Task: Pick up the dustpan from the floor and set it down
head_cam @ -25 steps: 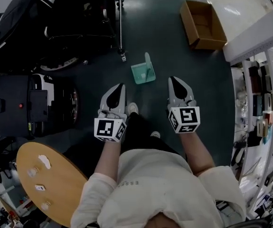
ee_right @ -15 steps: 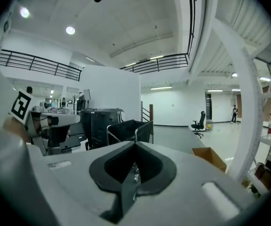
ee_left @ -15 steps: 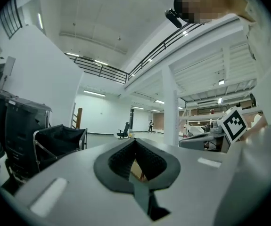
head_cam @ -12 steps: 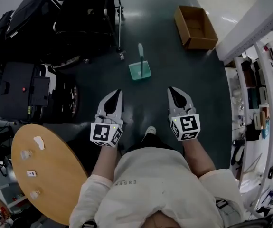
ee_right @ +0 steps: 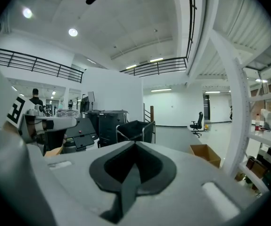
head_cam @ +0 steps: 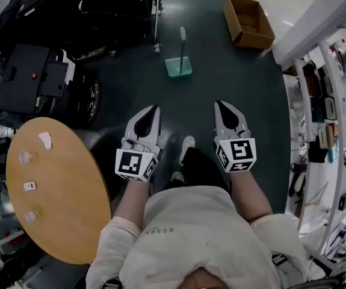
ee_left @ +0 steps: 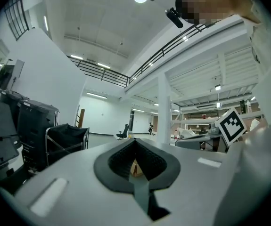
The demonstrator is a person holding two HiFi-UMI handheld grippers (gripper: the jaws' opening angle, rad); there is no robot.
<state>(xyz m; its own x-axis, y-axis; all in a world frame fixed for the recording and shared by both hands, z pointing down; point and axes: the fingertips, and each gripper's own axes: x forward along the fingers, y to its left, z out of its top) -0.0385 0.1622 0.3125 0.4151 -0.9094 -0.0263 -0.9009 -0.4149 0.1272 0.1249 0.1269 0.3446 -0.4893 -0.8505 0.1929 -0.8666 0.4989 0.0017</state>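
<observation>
On the dark floor (head_cam: pixel 233 77), a green dustpan (head_cam: pixel 179 67) sits at the person's 12 o'clock, untouched.
Both tongs are clenched on nothing: the left gripper (head_cam: pixel 154 108) and right gripper (head_cam: pixel 219 103) point ahead side by side, well short of the dustpan. A cardboard box (head_cam: pixel 249 23) lies at 1 o'clock, and a round wooden table (head_cam: pixel 58 203) at 8 o'clock.

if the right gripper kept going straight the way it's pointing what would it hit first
Nothing close. The right gripper points out over bare floor, between the dustpan and the cardboard box. The way looks free, though depth is unclear.
</observation>
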